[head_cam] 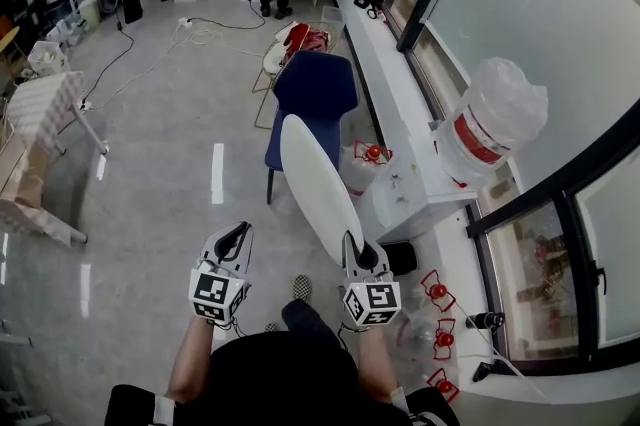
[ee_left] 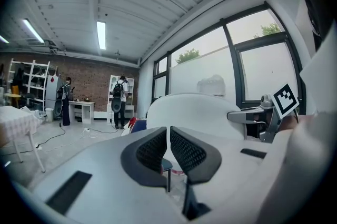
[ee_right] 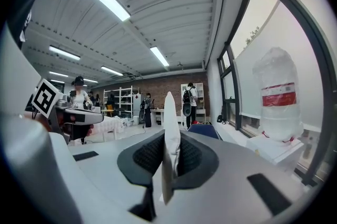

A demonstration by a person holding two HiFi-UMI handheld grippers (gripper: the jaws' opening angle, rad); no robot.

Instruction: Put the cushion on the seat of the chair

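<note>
- Step in hand, as I judge it: the cushion (head_cam: 315, 179) is being carried to the chair (head_cam: 315, 89) and is not yet on the seat.
- The right claw (head_cam: 352, 249) is clamped on the cushion's near edge. In the right gripper view the white edge stands upright, pinched thin between the pads (ee_right: 152, 154).
- The cushion hangs in the air on its edge, reaching from the right claw away towards the chair. In the head view its far end overlaps the chair's near side. I cannot tell whether the two touch.
- The left claw (head_cam: 238, 236) has its jaws together with nothing between them. It is left of the cushion and apart from it.
- Next move, as I judge it:
  - Bring the cushion on until it is over the seat.
  - Turn it from on-edge to flat and lower it.
  - Only then let the right claw part.
- A grip on one edge may let the far end droop or swing, so the left claw could steady it.
- Hard to make out:
  - In the head view the cushion covers part of the chair, so the seat's near side is hidden.
  - I cannot say what the red and white things (head_cam: 300, 42) just behind the chair are.
  - In the right gripper view only a blue corner of the chair shows past the jaws.
</note>
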